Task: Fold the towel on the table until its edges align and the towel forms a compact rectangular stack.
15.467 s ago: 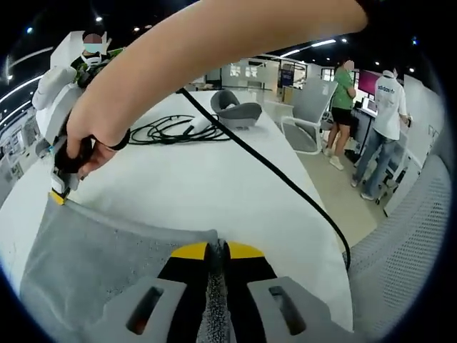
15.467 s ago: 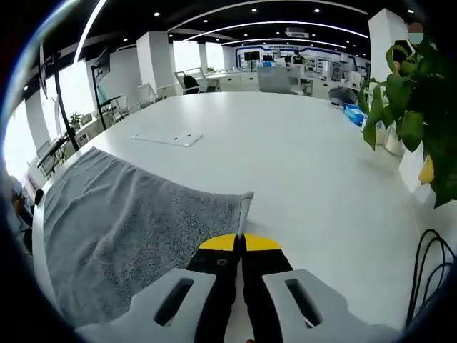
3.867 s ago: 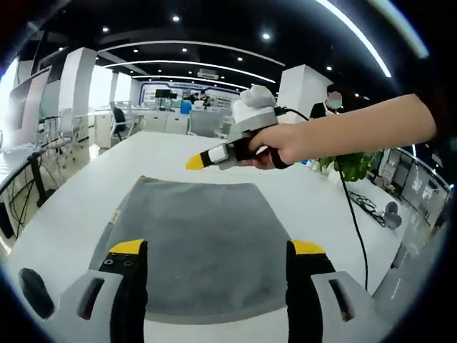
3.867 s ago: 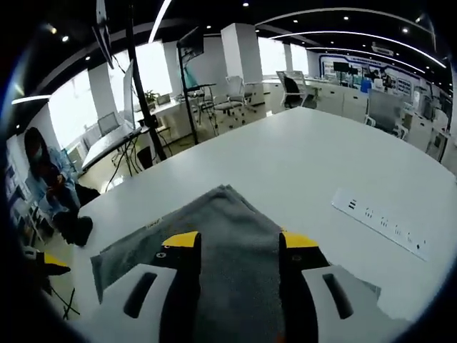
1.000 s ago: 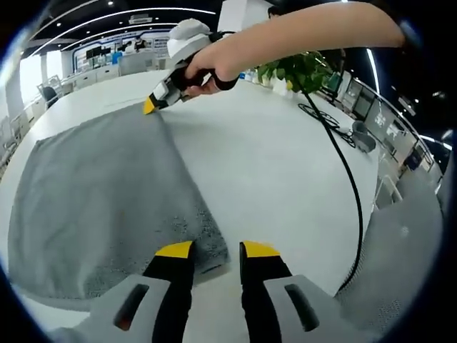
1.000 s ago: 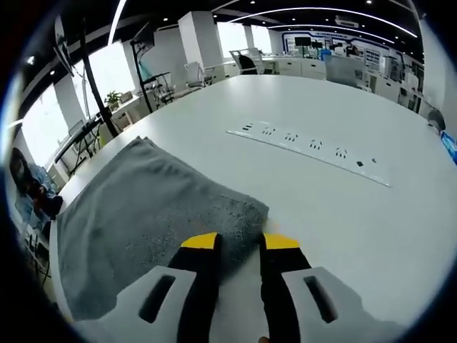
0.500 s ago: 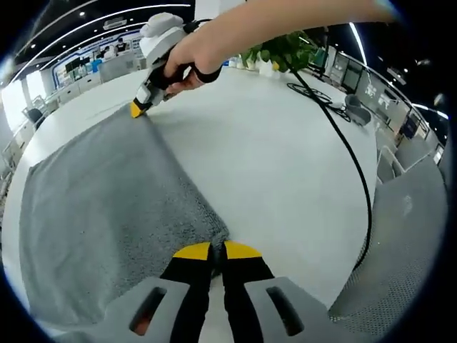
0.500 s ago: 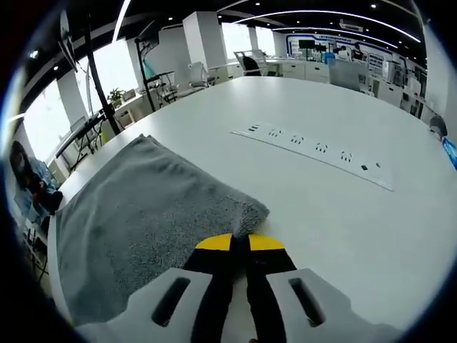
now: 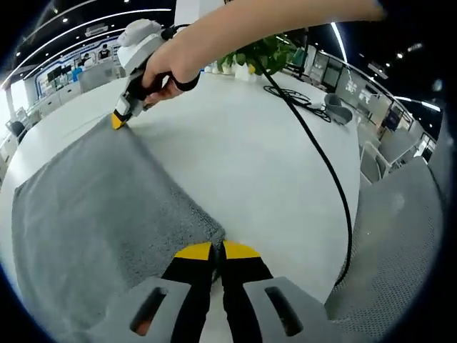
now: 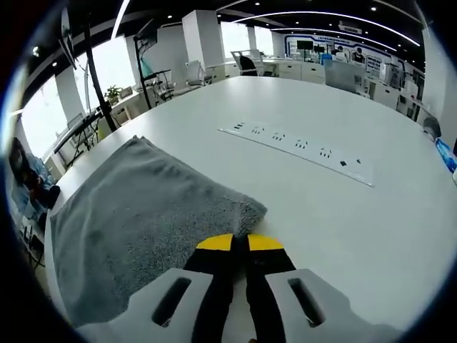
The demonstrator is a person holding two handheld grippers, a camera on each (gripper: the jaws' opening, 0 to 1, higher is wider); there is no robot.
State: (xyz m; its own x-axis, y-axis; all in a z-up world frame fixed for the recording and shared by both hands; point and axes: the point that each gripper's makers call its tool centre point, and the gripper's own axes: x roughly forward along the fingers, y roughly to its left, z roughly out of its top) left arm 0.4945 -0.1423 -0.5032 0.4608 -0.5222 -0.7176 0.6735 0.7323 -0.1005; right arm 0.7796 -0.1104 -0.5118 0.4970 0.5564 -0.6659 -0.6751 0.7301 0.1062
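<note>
Both yellow-tipped tools pinch corners of the grey terry towel [image 9: 100, 214] lying flat on the white counter [image 9: 235, 157]: left tool [image 9: 216, 249] at six o'clock, right tool [image 10: 239, 243] likewise; folding looks part-done, another fold pending

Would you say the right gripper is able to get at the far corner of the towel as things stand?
Probably yes. The right gripper is shut on the towel at that corner, which lies on the white table with nothing over it. The left gripper is pinching the near corner.
</note>
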